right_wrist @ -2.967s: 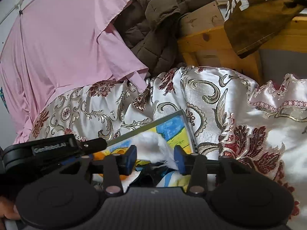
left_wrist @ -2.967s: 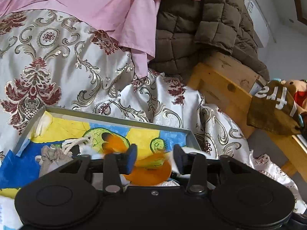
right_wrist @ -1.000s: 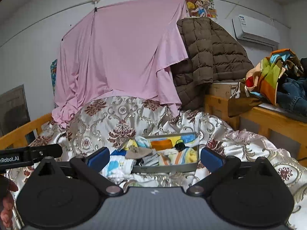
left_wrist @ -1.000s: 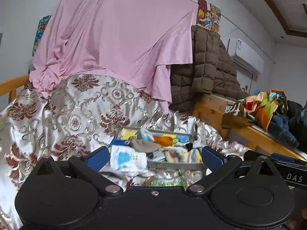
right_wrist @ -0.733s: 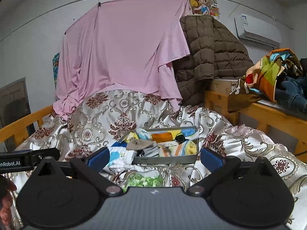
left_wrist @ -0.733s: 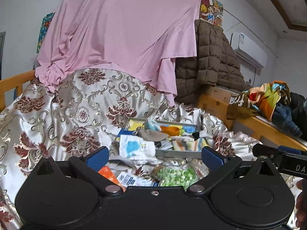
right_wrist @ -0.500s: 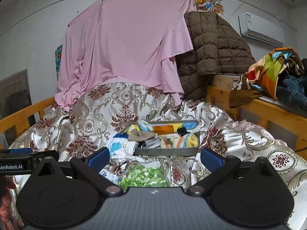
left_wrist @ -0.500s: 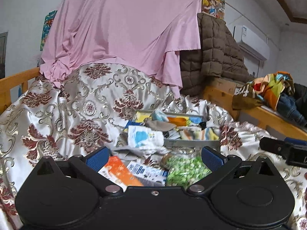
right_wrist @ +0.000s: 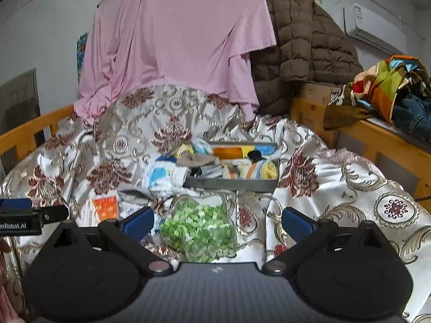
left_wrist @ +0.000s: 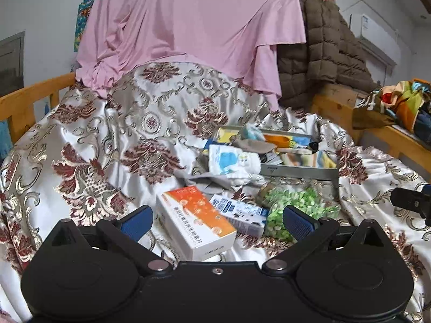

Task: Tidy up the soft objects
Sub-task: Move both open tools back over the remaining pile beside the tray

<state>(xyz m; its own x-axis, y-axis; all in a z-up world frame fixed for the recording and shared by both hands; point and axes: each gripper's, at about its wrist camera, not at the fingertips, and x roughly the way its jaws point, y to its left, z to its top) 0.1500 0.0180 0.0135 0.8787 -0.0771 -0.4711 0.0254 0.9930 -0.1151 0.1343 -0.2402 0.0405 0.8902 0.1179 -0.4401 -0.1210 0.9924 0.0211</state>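
Observation:
A grey tray [left_wrist: 299, 173] [right_wrist: 231, 184] full of folded socks and small cloths rests on the patterned bedspread. A white cloth with blue print [left_wrist: 233, 162] [right_wrist: 164, 176] hangs over its left side. In front of the tray lie an orange and white box [left_wrist: 196, 220] [right_wrist: 103, 208], a small white and blue carton [left_wrist: 239, 212] and a clear bag of green pieces [left_wrist: 293, 207] [right_wrist: 199, 228]. My left gripper [left_wrist: 215, 222] is open and empty above the box. Wide open and empty too, my right gripper [right_wrist: 216, 222] hovers over the green bag.
A pink sheet [right_wrist: 175, 40] and a brown quilted jacket [right_wrist: 304, 53] hang behind the bed. Wooden bed rails [left_wrist: 29, 99] stand at the left, and a wooden ledge [right_wrist: 377, 140] with piled clothes at the right. The bedspread [right_wrist: 350, 183] is bare to the right of the tray.
Both grippers have opened wide and pulled back from inside the tray. The box, carton and green bag have come into view in front of it.

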